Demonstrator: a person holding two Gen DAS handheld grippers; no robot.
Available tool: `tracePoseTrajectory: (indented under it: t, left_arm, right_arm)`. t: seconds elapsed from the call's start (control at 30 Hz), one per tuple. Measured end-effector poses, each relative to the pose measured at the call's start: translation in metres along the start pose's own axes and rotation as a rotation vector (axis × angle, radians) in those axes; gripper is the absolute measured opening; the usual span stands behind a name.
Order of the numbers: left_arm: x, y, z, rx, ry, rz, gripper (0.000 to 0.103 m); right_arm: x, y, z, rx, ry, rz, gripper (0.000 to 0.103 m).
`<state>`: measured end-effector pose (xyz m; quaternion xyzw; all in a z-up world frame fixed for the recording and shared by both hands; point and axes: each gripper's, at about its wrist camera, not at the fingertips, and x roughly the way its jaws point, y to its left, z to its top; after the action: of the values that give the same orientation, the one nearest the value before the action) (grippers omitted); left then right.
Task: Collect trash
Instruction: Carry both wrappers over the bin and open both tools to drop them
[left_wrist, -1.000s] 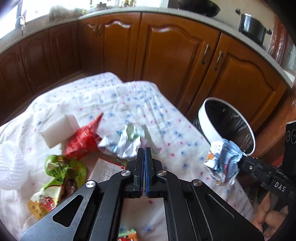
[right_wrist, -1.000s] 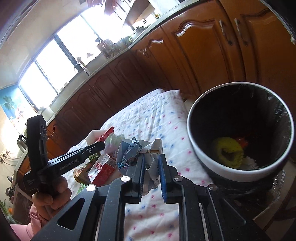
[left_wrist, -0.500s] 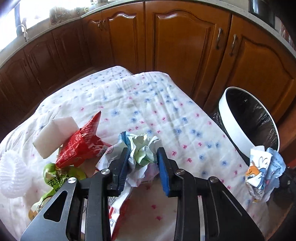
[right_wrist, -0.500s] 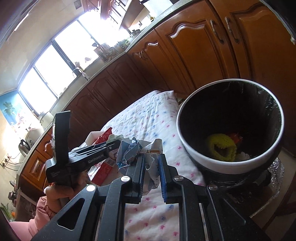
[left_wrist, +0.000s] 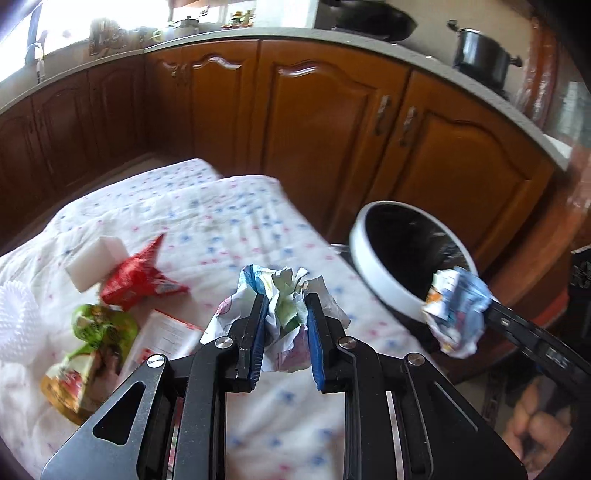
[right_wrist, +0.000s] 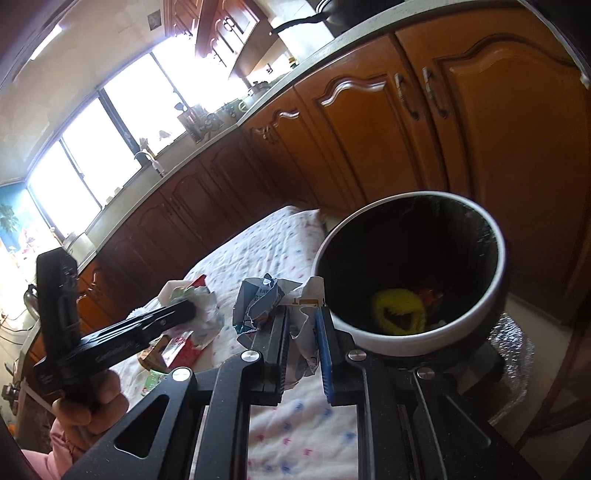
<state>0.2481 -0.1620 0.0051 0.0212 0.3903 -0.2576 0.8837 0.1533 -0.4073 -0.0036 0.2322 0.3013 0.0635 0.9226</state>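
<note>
Left hand-held gripper (left_wrist: 284, 317): had just clenched the crumpled green-white paper wad (left_wrist: 286, 295), lifting it.
Right hand-held gripper (right_wrist: 301, 332): grasped crumpled blue-white wrapper (right_wrist: 258, 299) beside round white-rimmed bin (right_wrist: 376, 338).

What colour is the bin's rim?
White, around a black liner; the bin shows best in the right wrist view.

Matte black left tongs (left_wrist: 284, 306), blue finger pads (left_wrist: 314, 332), silver screws (left_wrist: 224, 342), bare hand (right_wrist: 90, 398), pink sleeve (right_wrist: 61, 448)
</note>
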Motion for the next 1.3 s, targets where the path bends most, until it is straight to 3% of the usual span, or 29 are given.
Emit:
tracePoseTrajectory:
  t: [0.33,0.73,0.9,1.13,1.3]
  left_arm:
    - [-0.009,-0.055,0.002,0.074,-0.018,-0.089,0.019]
    - [0.015,-0.091,0.026,0.107,-0.018,-0.122,0.019]
    - [0.034,-0.103,0.041,0.114,-0.006,-0.157,0.019]
    - [0.063,-0.119,0.049,0.156,0.028,-0.138,0.019]
    - [0.08,-0.122,0.047,0.163,0.065,-0.134,0.023]
  right_arm:
    - [-0.02,-0.026,0.011,0.015,-0.05,-0.079,0.015]
    - [-0.01,-0.052,0.037,0.018,-0.072,-0.149,0.015]
    - [0.002,-0.061,0.045,0.018,-0.061,-0.171,0.015]
    - [0.018,-0.074,0.049,0.022,-0.017,-0.195,0.016]
    - [0.027,-0.082,0.05,0.043,0.007,-0.198,0.025]
